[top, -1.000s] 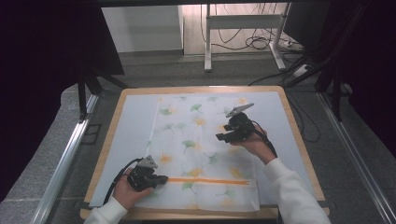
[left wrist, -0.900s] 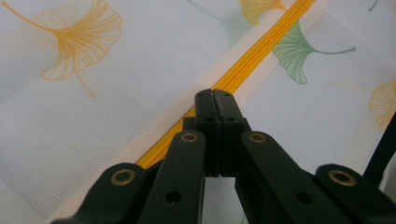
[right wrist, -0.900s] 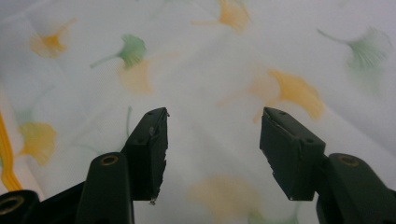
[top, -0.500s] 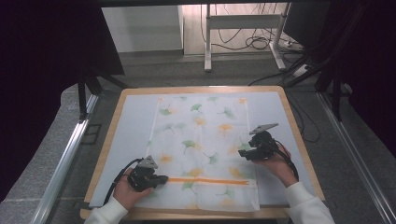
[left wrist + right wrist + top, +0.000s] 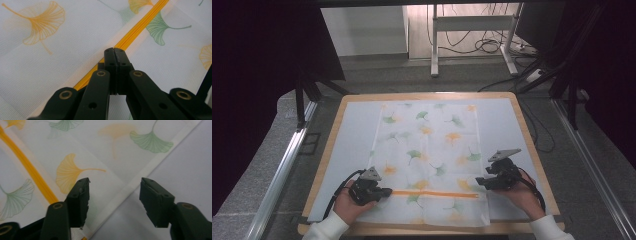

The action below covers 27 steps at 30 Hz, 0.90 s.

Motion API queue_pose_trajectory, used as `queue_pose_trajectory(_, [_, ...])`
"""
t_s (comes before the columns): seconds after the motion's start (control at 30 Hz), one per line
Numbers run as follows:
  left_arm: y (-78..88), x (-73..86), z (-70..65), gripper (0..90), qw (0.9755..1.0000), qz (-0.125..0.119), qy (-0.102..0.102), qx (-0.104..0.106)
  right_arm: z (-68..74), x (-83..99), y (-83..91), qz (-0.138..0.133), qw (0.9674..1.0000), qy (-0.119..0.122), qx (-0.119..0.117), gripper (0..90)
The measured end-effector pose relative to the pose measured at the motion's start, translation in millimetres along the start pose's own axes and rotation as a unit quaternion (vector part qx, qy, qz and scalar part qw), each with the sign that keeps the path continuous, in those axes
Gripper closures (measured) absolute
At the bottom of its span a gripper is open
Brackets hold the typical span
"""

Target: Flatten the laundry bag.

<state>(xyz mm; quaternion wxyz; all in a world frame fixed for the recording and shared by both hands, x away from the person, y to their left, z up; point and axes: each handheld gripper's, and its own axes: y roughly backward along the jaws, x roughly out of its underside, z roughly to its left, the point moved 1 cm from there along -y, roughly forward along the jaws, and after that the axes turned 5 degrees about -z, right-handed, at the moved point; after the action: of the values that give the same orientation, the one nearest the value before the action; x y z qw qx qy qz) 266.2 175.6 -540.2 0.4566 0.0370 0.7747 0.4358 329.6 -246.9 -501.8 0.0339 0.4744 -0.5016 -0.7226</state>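
A white cloth [image 5: 432, 150] printed with green and orange ginkgo leaves lies flat on the table mat, with an orange stripe [image 5: 434, 193] across its near end. My left gripper [image 5: 387, 191] is shut, its tips [image 5: 114, 51] resting on the cloth at the stripe's [image 5: 140, 27] left end; I see no fold between the jaws. My right gripper [image 5: 479, 182] is open at the stripe's right end. Its jaws have just been closing a little and straddle [image 5: 115, 187] the cloth's hemmed edge [image 5: 130, 187], which lies flat below them, untouched by the pads.
The cloth lies on a pale blue mat [image 5: 357, 130] set in a wooden-rimmed tabletop [image 5: 427, 95]. Metal rails [image 5: 282, 170] run along both sides of the table. A white frame [image 5: 434, 45] and cables [image 5: 484, 45] stand on the floor beyond.
My right gripper has travelled from the middle right of the cloth toward the near right edge and come down by the stripe's end. The left gripper has stayed put.
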Motion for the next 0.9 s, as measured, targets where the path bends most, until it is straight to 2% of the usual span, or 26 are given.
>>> queue_pose_trajectory(0.07, [0.2, 0.0, -0.3, 89.8, 1.0000, 0.000, -0.002, 0.000, 1.0, 1.4, -0.4, -0.002, 0.9999, 0.005, -0.009, 50.7])
queue_pose_trajectory(0.1, [0.3, 0.1, -0.7, 87.6, 1.0000, -0.001, -0.003, 0.000, 2.2, 2.1, -0.5, 0.000, 0.9998, 0.007, -0.020, 58.0])
queue_pose_trajectory(0.27, [1.1, 0.4, -2.9, 81.6, 0.9999, -0.005, -0.009, 0.005, 5.5, 7.6, 4.6, 0.006, 0.9998, 0.000, -0.020, 62.6])
queue_pose_trajectory(0.37, [1.7, 0.0, -4.6, 77.7, 0.9998, -0.014, -0.011, 0.007, 10.9, 15.5, 14.1, 0.000, 0.9996, -0.001, -0.027, 57.1])
queue_pose_trajectory(0.47, [2.3, -0.8, -5.4, 74.0, 0.9997, -0.018, -0.014, 0.004, 19.7, 26.6, 24.5, 0.004, 0.9997, -0.004, -0.023, 49.8])
queue_pose_trajectory(0.57, [1.6, -1.2, -5.7, 71.9, 0.9997, -0.021, -0.012, 0.000, 29.3, 39.1, 33.5, 0.009, 0.9991, -0.015, -0.037, 44.9])
queue_pose_trajectory(0.63, [0.8, -1.6, -5.2, 71.0, 0.9997, -0.019, -0.014, -0.002, 35.5, 45.9, 38.4, 0.006, 0.9984, -0.012, -0.054, 41.5])
queue_pose_trajectory(0.73, [-0.5, -2.3, -4.6, 70.3, 0.9998, -0.016, -0.014, -0.003, 48.1, 51.9, 43.7, 0.004, 0.9978, 0.006, -0.066, 34.8])
queue_pose_trajectory(0.8, [-1.8, -2.7, -4.6, 70.2, 0.9998, -0.018, -0.010, -0.002, 59.1, 53.5, 46.3, 0.003, 0.9964, 0.031, -0.078, 30.3])
queue_pose_trajectory(0.9, [-3.0, -3.6, -4.3, 70.1, 0.9998, -0.018, -0.010, -0.001, 72.5, 55.7, 46.8, 0.008, 0.9948, 0.071, -0.073, 25.4])
